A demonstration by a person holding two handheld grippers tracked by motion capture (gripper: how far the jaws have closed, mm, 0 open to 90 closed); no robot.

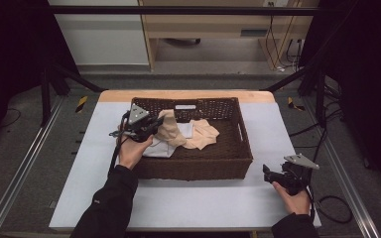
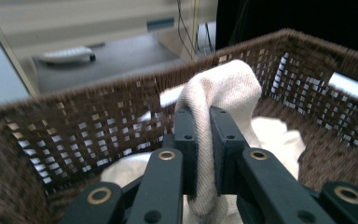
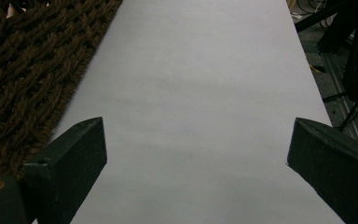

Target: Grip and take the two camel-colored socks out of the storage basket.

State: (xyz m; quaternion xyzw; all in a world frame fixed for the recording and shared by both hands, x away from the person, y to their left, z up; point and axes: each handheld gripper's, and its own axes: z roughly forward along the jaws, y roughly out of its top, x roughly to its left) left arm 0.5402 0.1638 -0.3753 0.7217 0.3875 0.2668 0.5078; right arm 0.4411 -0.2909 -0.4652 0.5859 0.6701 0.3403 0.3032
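Note:
A dark brown woven basket point(image 1: 238, 148) sits at the back middle of the table. Inside it lie a beige cloth point(image 1: 203, 134) and a white cloth point(image 1: 159, 148). My left gripper point(image 1: 155, 125) hangs over the basket's left part, shut on a beige cloth point(image 1: 171, 128) that drapes over and down between its jaws. In the left gripper view this cloth point(image 2: 223, 88) arches over the fingertips, with the basket wall point(image 2: 88, 126) behind. My right gripper point(image 1: 269, 173) rests open over the table to the right of the basket, its jaws wide apart above bare surface point(image 3: 191, 121).
The table has a pale grey cover point(image 1: 198, 203). The basket's side point(image 3: 23, 79) lies just left of the right gripper. Black frame bars and cables point(image 1: 327, 144) run along the table's right side. A wooden cabinet point(image 1: 203, 25) stands beyond the far edge.

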